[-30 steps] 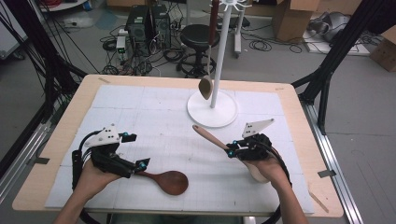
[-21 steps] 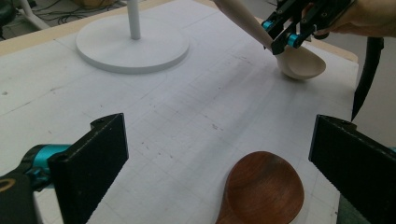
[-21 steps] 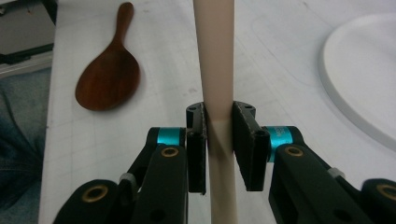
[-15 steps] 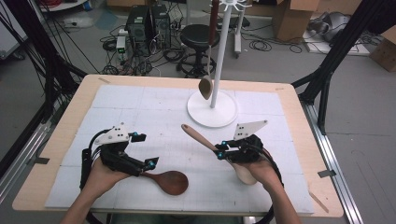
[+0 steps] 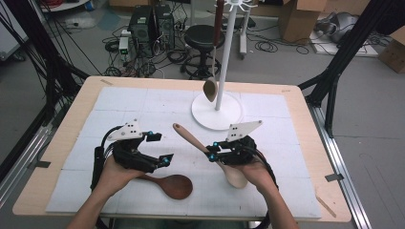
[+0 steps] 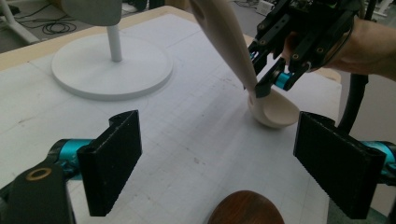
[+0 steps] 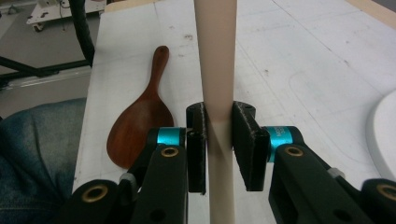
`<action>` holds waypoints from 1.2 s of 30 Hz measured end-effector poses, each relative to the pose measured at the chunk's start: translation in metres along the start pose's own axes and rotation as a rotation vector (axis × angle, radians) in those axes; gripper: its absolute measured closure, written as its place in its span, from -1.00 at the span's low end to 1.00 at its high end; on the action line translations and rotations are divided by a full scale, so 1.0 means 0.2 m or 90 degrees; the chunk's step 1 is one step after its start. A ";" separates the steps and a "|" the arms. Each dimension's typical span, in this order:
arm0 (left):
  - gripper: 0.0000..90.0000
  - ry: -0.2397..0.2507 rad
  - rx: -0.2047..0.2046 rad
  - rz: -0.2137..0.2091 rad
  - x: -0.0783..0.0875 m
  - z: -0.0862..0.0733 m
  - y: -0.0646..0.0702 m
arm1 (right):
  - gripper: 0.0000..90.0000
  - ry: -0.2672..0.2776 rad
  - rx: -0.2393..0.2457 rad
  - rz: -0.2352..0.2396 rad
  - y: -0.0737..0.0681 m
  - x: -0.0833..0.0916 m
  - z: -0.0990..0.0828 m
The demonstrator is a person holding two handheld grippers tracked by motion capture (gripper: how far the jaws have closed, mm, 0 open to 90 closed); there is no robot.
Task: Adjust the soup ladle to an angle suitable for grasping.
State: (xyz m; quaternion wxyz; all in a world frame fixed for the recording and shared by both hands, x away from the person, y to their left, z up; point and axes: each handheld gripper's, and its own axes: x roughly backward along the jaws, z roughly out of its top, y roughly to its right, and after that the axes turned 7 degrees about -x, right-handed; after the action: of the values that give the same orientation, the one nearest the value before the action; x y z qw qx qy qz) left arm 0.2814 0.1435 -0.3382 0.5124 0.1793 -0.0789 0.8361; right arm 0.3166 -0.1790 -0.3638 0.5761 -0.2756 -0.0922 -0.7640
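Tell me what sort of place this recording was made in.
Most likely a lab or workshop set up for recording, not a kitchen. A padded work table stands on a bare concrete floor, with electronics boxes and loose cables behind it, and cardboard boxes stacked by the wall.

The white stand (image 5: 217,110) blocks the mat's far middle; bare mat (image 5: 124,102) lies open to its left.

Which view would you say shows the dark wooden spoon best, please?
The right gripper view: the dark wooden spoon lies whole, bowl to handle tip. The high view hides its handle under the left gripper; the left gripper view catches just its bowl edge.
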 end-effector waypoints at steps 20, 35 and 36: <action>-0.22 0.018 0.013 0.002 -0.09 0.10 0.02 | 0.70 0.015 0.018 0.029 -0.07 -0.09 0.09; 0.27 0.042 0.032 -0.013 -0.07 0.11 -0.01 | 0.69 0.023 0.022 0.026 -0.09 -0.11 0.12; 0.31 0.043 0.031 -0.015 -0.07 0.11 0.00 | 0.69 0.023 0.022 0.027 -0.08 -0.11 0.12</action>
State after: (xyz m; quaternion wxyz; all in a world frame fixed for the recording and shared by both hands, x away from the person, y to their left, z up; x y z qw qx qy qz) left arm 0.2931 0.1248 -0.3237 0.5200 0.1646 -0.0393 0.8372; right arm 0.3121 -0.1451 -0.3529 0.5984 -0.2540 -0.0892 -0.7547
